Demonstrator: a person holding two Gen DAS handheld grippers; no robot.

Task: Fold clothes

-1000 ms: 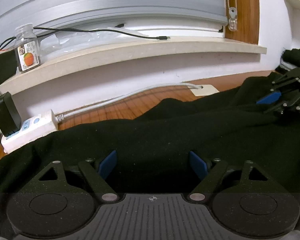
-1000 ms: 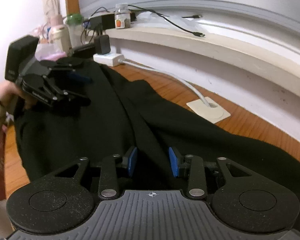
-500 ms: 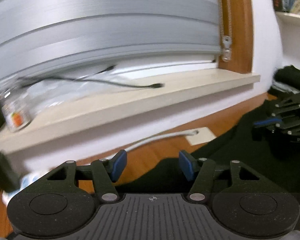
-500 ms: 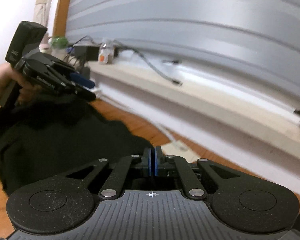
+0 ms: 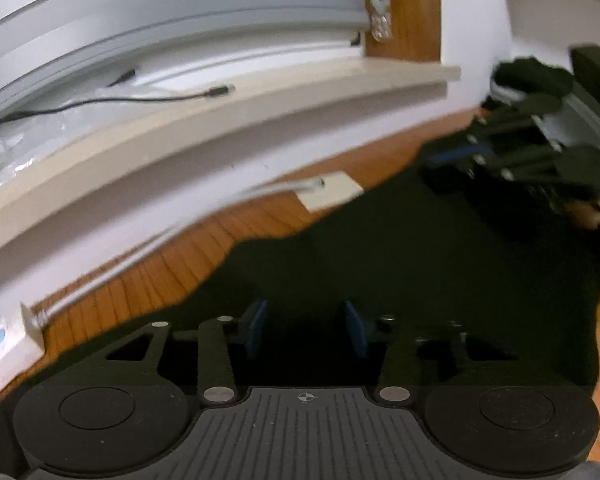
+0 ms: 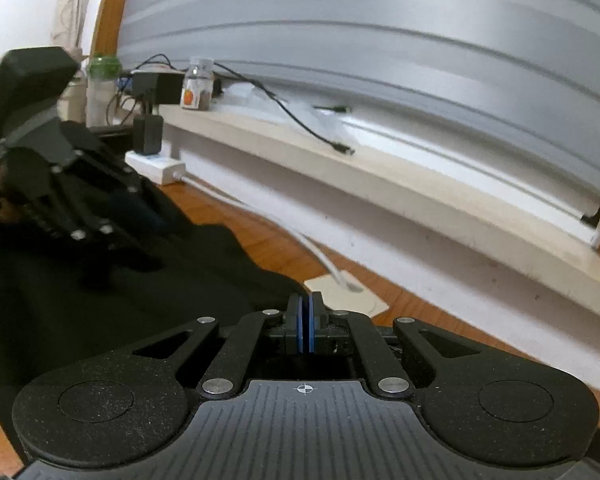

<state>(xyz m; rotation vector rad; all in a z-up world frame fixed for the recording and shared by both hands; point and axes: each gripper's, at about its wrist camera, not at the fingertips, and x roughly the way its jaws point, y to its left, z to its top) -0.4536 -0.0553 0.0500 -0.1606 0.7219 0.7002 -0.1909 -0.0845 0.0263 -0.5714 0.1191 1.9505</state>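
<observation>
Across the wooden desk [image 5: 204, 256] lies the black, soft knit garment [image 5: 420, 272], spread dark and rumpled from the near edge toward the back edge, where its hem stops just short of the pale square cable grommet [image 5: 332, 192] and the grey cable [image 5: 148, 252] running to it.

My left gripper [image 5: 304, 332] sits low over the cloth with its blue pads [image 5: 256, 328] standing well apart; nothing is between them that I can make out, black fabric only below. My right gripper [image 6: 305, 328] has its blue pads pressed flat together. Cloth reaches right up to them, but whether a fold of it is pinched there I cannot tell; the fabric is too dark.

Both views are smeared by motion, so I judge I am mid-sweep. Which fold this is, the pictures do not settle.

To do it well, I would keep both tools level with each other so the carried edge stays straight, keep the cloth clear of the cable and the white power strip [image 6: 156, 166] at the back-left corner, and lay the edge down flat before letting go, not dropping it from height.

Behind the desk runs the cream window sill [image 6: 380, 176] with a loose black cable [image 6: 300, 124] and a small clear jar with an orange label [image 6: 196, 90].
</observation>
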